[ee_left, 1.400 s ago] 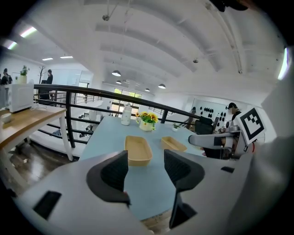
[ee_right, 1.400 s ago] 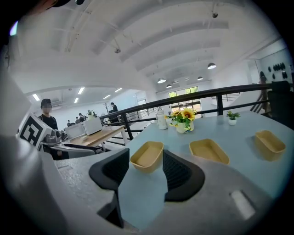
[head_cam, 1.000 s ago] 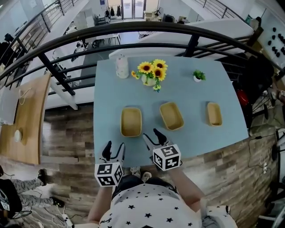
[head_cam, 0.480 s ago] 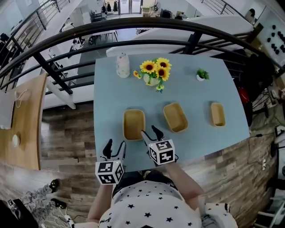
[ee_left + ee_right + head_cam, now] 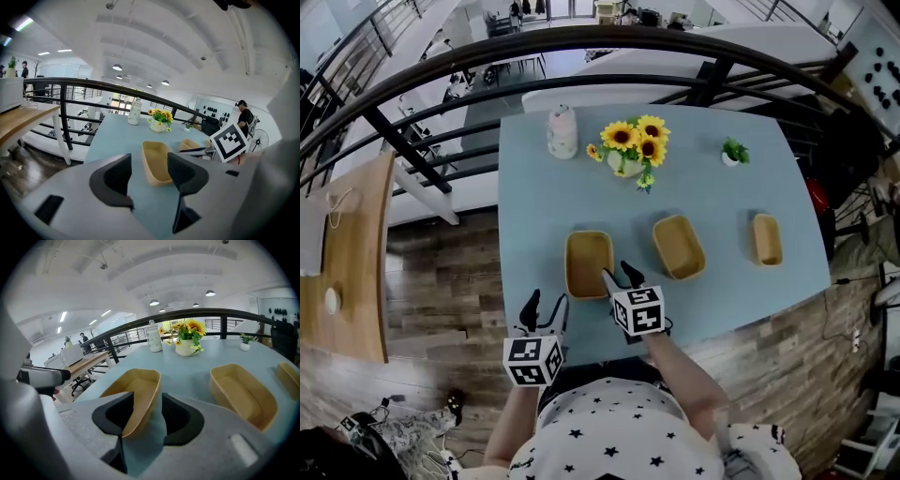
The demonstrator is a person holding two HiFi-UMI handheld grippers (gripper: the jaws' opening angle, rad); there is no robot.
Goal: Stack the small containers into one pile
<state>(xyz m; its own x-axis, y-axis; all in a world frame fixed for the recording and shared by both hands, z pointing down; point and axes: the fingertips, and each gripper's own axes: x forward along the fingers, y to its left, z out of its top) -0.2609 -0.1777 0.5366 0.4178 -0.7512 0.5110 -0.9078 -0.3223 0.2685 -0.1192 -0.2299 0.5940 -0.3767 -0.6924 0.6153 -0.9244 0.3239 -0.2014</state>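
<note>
Three tan small containers sit in a row on the pale blue table (image 5: pixel 534 206): the left container (image 5: pixel 588 263), the middle container (image 5: pixel 679 247) and the right container (image 5: pixel 767 239). My right gripper (image 5: pixel 621 276) is at the left container's near right corner. In the right gripper view the right gripper (image 5: pixel 149 416) straddles the wall of the left container (image 5: pixel 136 394), its left jaw over the inside. Its jaws have just been closing a little; the pads stand off the wall. My left gripper (image 5: pixel 542 305) hovers at the table's near edge, open and empty, and in the left gripper view the left gripper (image 5: pixel 150 169) points at the left container (image 5: pixel 157 161).
A sunflower vase (image 5: pixel 630 152), a white jar (image 5: pixel 562 131) and a small potted plant (image 5: pixel 733 152) stand along the table's far side. A black railing (image 5: pixel 581 42) curves behind the table. Wooden floor lies to the left and right.
My right gripper has moved forward and down, from short of the table edge to the left container's near right corner. My left gripper has edged forward slightly.
</note>
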